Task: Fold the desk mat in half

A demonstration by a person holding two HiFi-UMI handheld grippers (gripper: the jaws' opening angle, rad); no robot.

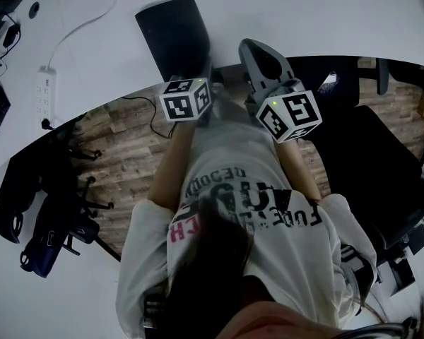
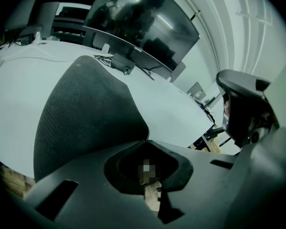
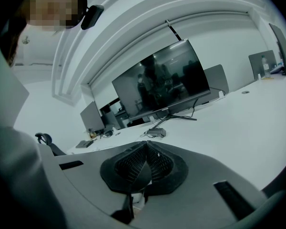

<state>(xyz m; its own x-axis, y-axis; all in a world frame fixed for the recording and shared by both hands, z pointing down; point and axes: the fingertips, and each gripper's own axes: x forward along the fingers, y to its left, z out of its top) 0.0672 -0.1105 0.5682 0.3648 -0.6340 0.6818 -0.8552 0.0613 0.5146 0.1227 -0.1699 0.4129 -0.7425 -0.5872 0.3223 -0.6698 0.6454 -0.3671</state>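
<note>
Pinching together at their tips, the fingers of the left gripper (image 2: 147, 140) appear to clamp the near edge of the dark grey, mesh-textured desk mat (image 2: 86, 113). The mat's edge runs straight down into the seam where the two fingers meet, and no gap shows between them. From that seam the mat rises and spreads ahead and to the left of the fingers. Its held end is lifted, and the rest slopes away onto the white table (image 2: 176, 106).

In the head view the mat is a dark oblong. Its long axis runs away from the fingers across the table, tilted a little to the left, so the free far edge is its farthest part from the grip.

The right gripper (image 3: 145, 146) has its fingers together with nothing between them. It hangs just off the mat's right side, with a strip of bare table between it and the mat, and does not touch it.

The fold looks set to turn on that long axis: the pinched near edge would have to travel up and forward along it to land on the far edge. The left gripper already has the mat and seems the one to carry it. The right gripper is close enough to come in from the side and steady or press the crease.
</note>
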